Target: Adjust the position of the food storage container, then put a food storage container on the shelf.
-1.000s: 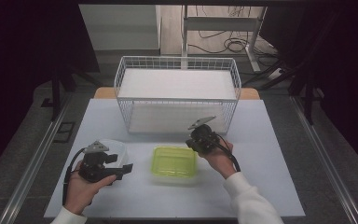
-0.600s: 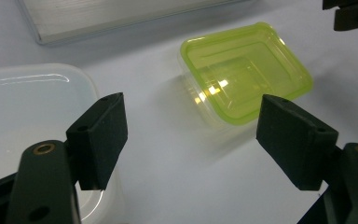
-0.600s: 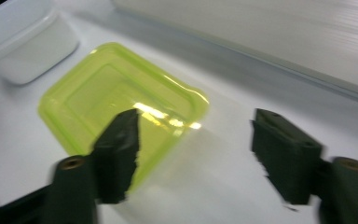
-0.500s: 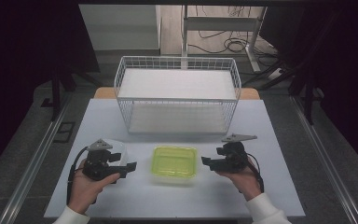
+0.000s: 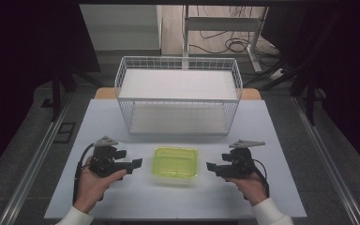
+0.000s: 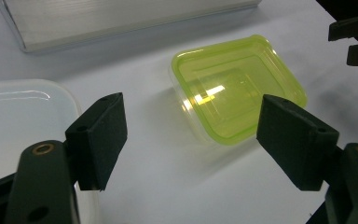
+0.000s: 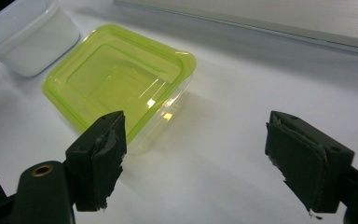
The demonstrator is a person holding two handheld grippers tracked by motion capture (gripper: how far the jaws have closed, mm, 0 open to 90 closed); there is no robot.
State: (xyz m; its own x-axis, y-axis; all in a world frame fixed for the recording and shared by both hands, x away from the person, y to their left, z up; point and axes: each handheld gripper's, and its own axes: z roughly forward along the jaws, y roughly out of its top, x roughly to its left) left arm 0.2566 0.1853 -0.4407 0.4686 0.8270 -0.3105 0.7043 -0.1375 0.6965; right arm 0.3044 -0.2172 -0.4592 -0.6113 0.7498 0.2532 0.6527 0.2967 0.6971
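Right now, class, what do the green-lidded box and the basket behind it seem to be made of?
Green-lidded box: probably plastic, glossy and see-through; light glints off its lid and the table shows through its clear walls. Basket: likely metal wire with a white coating, a thin open grid.

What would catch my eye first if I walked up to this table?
Likely the bright yellow-green lidded container, sitting on the white table midway between the left gripper and the right gripper, both with jaws open. Behind it stands a white wire basket.
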